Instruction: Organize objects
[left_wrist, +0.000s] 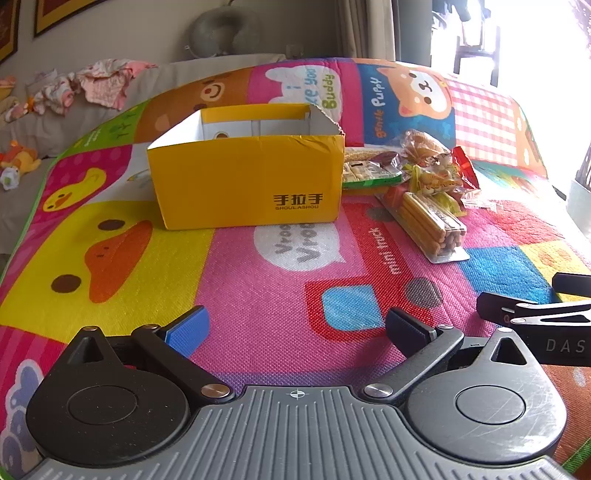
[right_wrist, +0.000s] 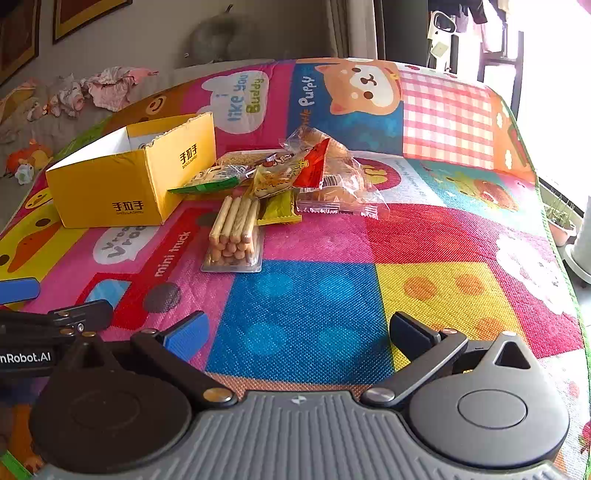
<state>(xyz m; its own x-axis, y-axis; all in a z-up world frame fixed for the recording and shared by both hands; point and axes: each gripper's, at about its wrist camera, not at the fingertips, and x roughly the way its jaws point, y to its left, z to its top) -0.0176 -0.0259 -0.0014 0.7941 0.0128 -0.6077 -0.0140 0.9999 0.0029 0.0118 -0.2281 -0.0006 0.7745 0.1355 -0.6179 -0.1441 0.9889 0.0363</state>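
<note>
An open yellow cardboard box (left_wrist: 243, 181) stands on the colourful mat; it also shows in the right wrist view (right_wrist: 110, 188). Beside its right side lies a pile of snack packets (left_wrist: 424, 173), (right_wrist: 295, 173), with a clear pack of biscuit sticks (left_wrist: 428, 225), (right_wrist: 234, 232) nearest me. My left gripper (left_wrist: 295, 332) is open and empty, low over the mat in front of the box. My right gripper (right_wrist: 299, 336) is open and empty, in front of the snacks.
The cartoon mat (right_wrist: 332, 295) covers a raised surface. Its right edge (right_wrist: 569, 280) drops to the floor by a bright window. A grey sofa with crumpled clothes (left_wrist: 99, 83) and a plush toy (left_wrist: 18, 160) lies to the left.
</note>
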